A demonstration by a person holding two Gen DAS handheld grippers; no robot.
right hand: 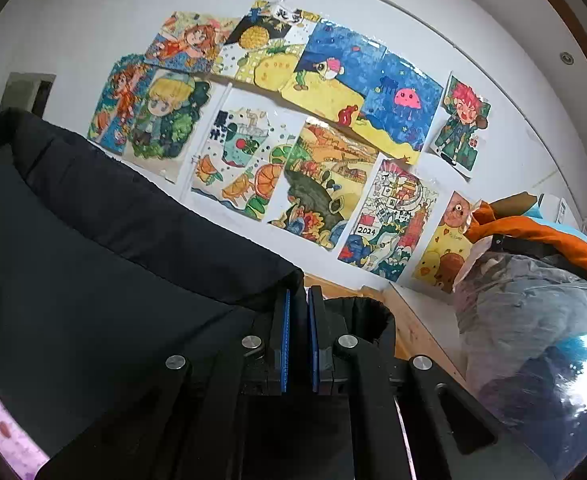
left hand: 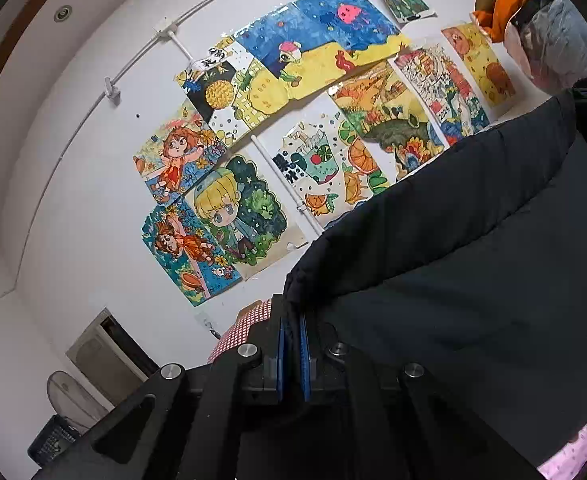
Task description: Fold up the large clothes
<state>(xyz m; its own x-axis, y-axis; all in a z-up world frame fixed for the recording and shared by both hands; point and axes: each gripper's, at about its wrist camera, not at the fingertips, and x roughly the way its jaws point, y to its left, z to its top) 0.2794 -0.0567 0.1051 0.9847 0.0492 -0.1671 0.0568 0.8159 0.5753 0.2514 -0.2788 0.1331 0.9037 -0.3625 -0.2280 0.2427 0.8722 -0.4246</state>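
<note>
In front of the wall of drawings (left hand: 293, 120), the dark garment (left hand: 473, 240) hangs stretched between the two grippers, each clenched on a corner of its padded top edge: the left gripper (left hand: 293, 344) at one end, the right gripper (right hand: 298, 320) at the other. This looks like the lift-and-spread step before a fold. The next move probably calls for both corners carried together, level, so the cloth below the drawings doubles over evenly.

Home room: children's drawings (left hand: 293, 128) cover the wall (left hand: 93, 200).
</note>
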